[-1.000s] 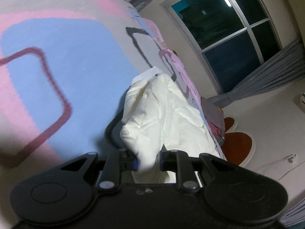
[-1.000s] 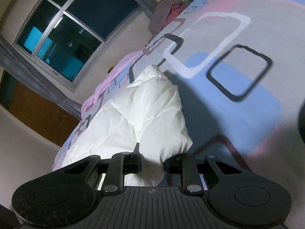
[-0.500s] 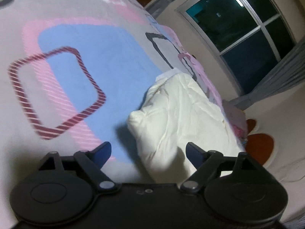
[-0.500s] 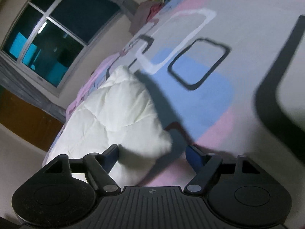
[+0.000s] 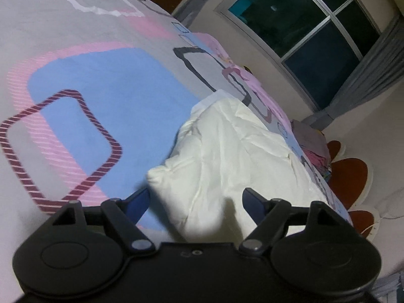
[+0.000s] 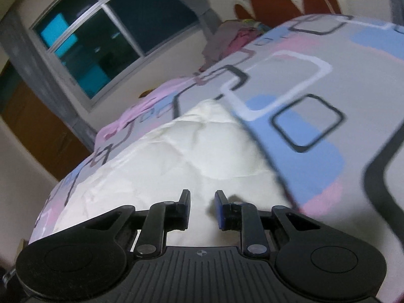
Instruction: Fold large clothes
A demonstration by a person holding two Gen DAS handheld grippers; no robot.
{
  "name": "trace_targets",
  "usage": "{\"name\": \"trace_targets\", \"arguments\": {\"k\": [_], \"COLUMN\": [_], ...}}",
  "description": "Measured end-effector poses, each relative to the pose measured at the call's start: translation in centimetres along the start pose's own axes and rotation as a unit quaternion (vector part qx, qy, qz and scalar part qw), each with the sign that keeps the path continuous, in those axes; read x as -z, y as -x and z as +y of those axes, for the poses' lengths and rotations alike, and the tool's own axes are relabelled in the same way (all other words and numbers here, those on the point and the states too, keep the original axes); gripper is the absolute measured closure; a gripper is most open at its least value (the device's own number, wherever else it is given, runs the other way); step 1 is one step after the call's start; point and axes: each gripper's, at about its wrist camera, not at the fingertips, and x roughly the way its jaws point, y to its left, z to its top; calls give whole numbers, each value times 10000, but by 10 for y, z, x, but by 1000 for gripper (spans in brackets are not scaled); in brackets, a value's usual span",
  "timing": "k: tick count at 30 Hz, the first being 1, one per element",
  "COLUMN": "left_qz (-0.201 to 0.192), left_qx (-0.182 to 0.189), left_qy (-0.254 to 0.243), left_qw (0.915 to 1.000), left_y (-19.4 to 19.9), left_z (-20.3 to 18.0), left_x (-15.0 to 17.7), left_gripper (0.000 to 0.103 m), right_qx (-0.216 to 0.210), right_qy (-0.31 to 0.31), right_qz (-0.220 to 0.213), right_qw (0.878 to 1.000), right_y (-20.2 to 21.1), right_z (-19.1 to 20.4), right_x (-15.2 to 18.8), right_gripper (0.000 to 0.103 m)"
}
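Note:
A white padded garment (image 5: 240, 151) lies bunched on the patterned bedspread (image 5: 88, 75). My left gripper (image 5: 196, 195) hangs low over its near corner. The jaws are wide and closing, the corner lies between the blue pads, and neither pad touches it. In the right wrist view the same garment (image 6: 176, 156) spreads flatter across the bedspread (image 6: 328, 101). My right gripper (image 6: 202, 198) sits on its near edge. Those jaws are closing to a narrow gap filled with white cloth, and the pads look pressed on it.
A pile of grey and pink clothes (image 5: 313, 144) (image 6: 232, 38) sits at the head of the bed by the red petal-shaped headboard (image 5: 351, 174). A dark window (image 5: 303, 25) and grey curtains are beyond. Bare bedspread stretches to the left gripper's left and the right gripper's right.
Both grippers let go of the garment's raised corners, which dropped onto the bed. The left stays wide. The right opened, slid left over the garment and narrowed again.

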Motion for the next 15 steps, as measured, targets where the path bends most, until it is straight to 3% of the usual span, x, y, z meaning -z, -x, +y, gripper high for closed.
{"name": "trace_targets", "arguments": {"k": [5,7,15], "left_qz": [102,147,317], "left_qx": [115,182,518], "left_qy": [135,199,535], "left_qw": [9998,9995,9967], "left_y": [-12,-16,-36], "left_z": [4,6,12], "left_x": [0,1,-4], "left_gripper": [26,27,30], "right_qx": [-229,-315,-322], "right_qy": [423,592,1458], "right_qz": [139,227,440], "right_qw": [9987,9975,9878], "right_y": [-19,-26,-64], "right_z": [36,51,114], "right_x": [5,7,14], "right_gripper": [81,98,98]}}
